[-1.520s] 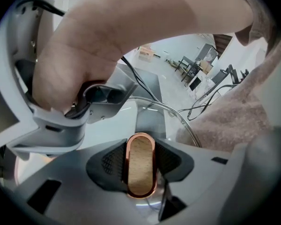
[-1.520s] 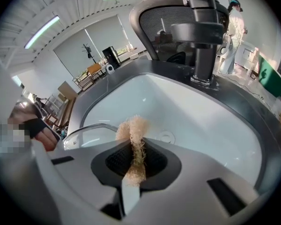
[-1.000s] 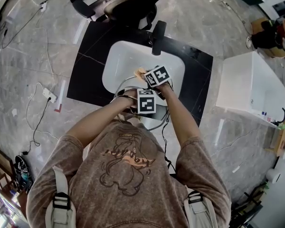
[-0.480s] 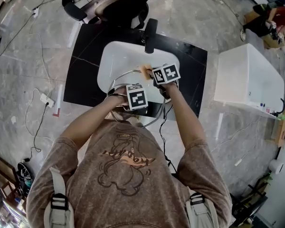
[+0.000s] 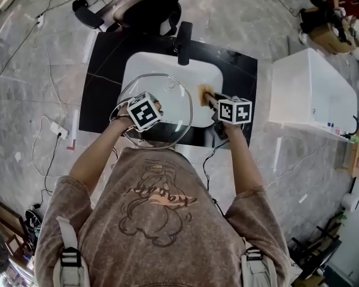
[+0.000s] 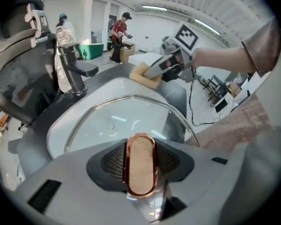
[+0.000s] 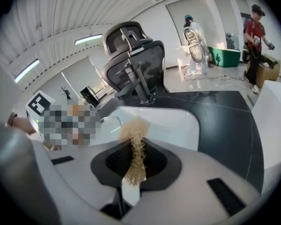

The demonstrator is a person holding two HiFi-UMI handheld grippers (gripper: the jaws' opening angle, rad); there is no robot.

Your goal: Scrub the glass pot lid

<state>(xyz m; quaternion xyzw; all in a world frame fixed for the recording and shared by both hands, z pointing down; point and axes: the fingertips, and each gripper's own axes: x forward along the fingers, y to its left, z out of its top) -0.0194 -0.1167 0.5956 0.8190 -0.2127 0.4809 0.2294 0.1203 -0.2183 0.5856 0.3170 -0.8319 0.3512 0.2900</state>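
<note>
Glass pot lid (image 5: 170, 97) hangs over the white sink (image 5: 161, 63), its copper-rimmed handle (image 6: 140, 158) clamped in the left tool (image 6: 140, 170). The right tool (image 5: 210, 102), closed on a tan sponge (image 5: 203, 92), hovers just beside the lid's right rim, so scrubbing likely means sweeping leftward onto the glass.

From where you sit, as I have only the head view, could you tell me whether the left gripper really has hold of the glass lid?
Observer: Yes. The left gripper is shut on the lid handle, a copper-rimmed oval, and the glass lid stretches out beyond it.
Operator: Thank you. And what is the other one gripping?
Observer: The right gripper is shut on a tan sponge, with its frayed edge pinched between the jaws.
</note>
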